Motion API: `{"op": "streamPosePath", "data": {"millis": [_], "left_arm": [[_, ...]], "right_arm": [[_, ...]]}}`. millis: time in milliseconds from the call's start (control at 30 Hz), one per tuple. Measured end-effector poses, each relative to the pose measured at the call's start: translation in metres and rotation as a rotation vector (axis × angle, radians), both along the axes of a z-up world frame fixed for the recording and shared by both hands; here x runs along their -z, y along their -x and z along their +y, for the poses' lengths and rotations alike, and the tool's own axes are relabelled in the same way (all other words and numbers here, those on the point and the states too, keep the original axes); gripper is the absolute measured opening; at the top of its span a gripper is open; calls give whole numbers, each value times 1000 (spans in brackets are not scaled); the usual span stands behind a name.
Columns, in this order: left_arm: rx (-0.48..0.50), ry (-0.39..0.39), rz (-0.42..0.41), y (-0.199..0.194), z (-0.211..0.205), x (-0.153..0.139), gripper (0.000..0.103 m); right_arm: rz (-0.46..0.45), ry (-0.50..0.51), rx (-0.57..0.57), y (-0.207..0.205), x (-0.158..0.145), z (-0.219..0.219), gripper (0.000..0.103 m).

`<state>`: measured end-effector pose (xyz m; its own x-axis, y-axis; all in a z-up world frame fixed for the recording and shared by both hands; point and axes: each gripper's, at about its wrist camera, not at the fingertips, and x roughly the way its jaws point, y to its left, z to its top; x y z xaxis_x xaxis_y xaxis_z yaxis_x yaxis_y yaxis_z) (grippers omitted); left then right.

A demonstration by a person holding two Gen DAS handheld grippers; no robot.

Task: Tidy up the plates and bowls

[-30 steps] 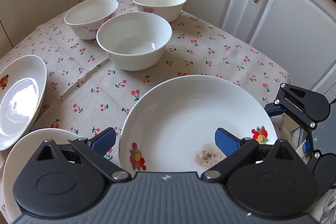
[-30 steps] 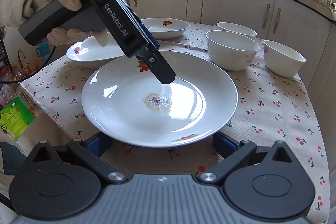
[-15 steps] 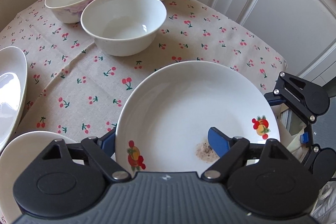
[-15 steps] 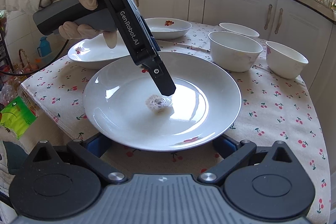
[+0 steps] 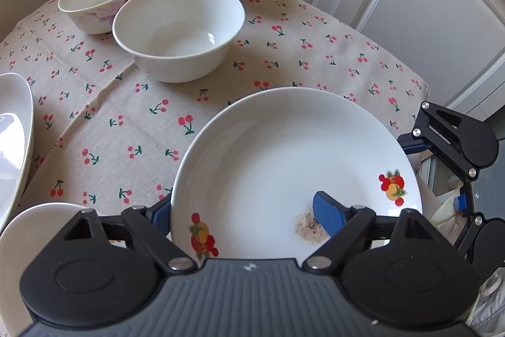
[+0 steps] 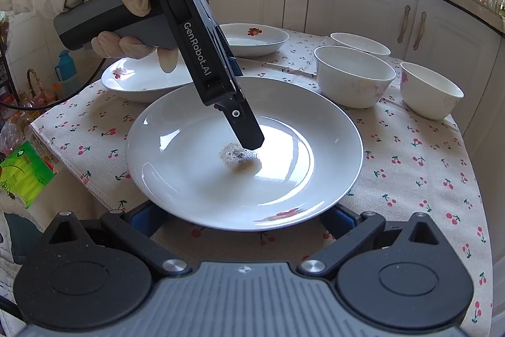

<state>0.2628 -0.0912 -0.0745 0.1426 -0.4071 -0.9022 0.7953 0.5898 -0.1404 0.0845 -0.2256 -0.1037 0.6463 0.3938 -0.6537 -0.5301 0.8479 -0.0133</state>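
Observation:
A white plate with fruit prints [image 5: 284, 160] [image 6: 195, 160] lies on the cherry-print tablecloth [image 5: 126, 122] and carries a small speckled food scrap [image 5: 307, 231] [image 6: 238, 158]. My left gripper [image 5: 243, 210] [image 6: 249, 141] is open and straddles the plate's near rim: one blue finger [image 5: 328, 212] is over the plate by the scrap, the other is outside the rim. My right gripper [image 6: 240, 218] is open at the plate's opposite edge, its fingers low under the rim. Three white bowls [image 5: 178, 27] [image 6: 353, 75] stand behind.
Two more plates [image 6: 142, 81] [image 6: 255, 35] lie on the left side of the table, also seen in the left wrist view [image 5: 14, 141]. White cabinets [image 5: 410, 5] surround the table. A green packet [image 6: 22, 172] lies beside the table's left edge.
My left gripper has moved forward and lower over the plate, its right finger reaching the food scrap. The right gripper has stayed at the plate's edge.

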Motion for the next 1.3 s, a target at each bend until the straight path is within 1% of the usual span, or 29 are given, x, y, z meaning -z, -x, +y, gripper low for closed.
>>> {"op": "streamPosePath", "data": {"millis": [367, 700, 1067, 1300], "left_arm": [[4, 29, 1, 0, -1, -8, 88], [-29, 75, -27, 2, 11, -27, 88], [-145, 115, -93, 2, 63, -52, 88], [-227, 126, -109, 2, 103, -55, 88]], "right_arm": [[24, -6, 14, -2, -3, -4, 103], [7, 3, -8, -7, -23, -4, 103], [-22, 16, -115, -30, -44, 25, 103], [-28, 14, -177, -44, -47, 57, 103]]}}
